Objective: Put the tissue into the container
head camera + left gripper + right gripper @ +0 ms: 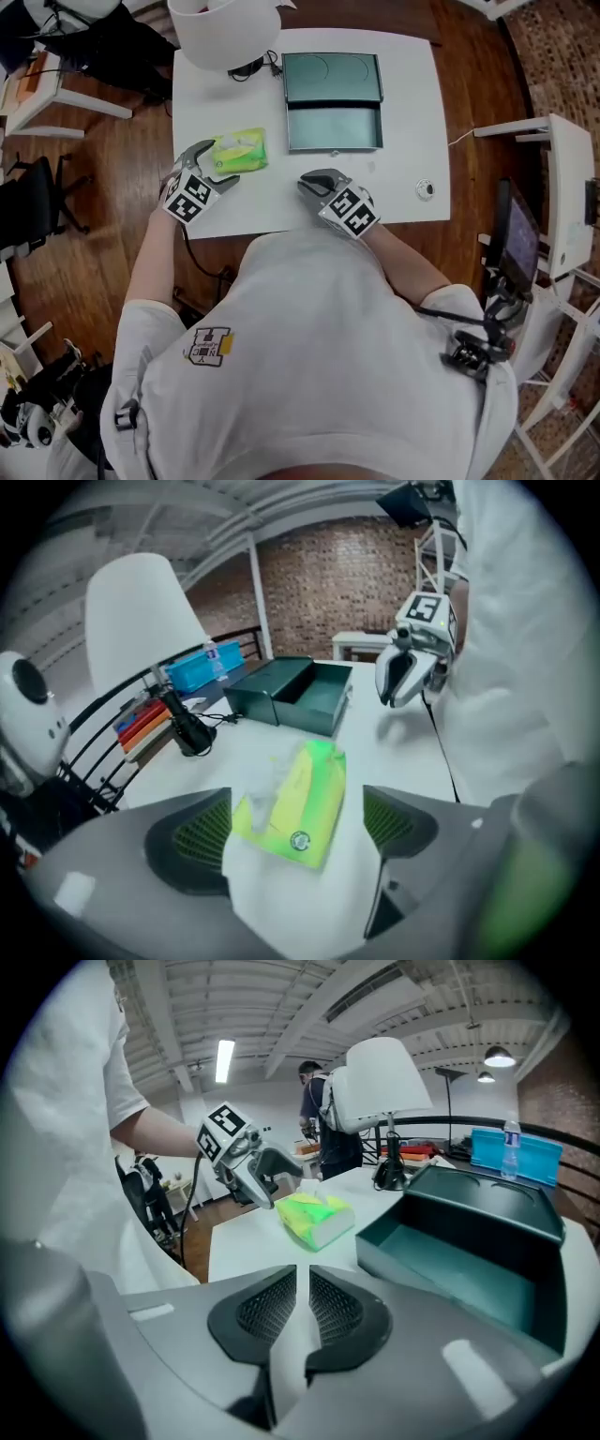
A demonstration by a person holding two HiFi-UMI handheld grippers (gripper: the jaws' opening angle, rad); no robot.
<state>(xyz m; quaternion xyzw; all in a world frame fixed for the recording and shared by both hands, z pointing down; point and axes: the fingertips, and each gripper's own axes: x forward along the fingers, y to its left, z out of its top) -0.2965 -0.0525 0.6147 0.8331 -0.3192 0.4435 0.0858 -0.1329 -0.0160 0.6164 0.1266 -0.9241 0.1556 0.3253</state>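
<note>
A yellow-green tissue pack point(242, 150) lies on the white table point(403, 103), left of the dark green container point(334, 127), which stands open with its lid point(332, 77) folded back. My left gripper point(217, 167) is open at the pack's near left end. In the left gripper view the tissue pack point(298, 799) sits between the spread pads point(200, 832), with a gap on both sides. My right gripper point(315, 184) rests shut near the table's front edge, nothing between its fingers point(267, 1309). In the right gripper view the container point(469, 1260) is to the right and the pack point(314, 1218) is ahead.
A white chair point(225, 28) stands at the table's far left side, with a black cable point(253, 67) beside it. A small round object point(426, 189) lies at the front right. A black device point(187, 728) and a blue box point(199, 666) show beyond the pack.
</note>
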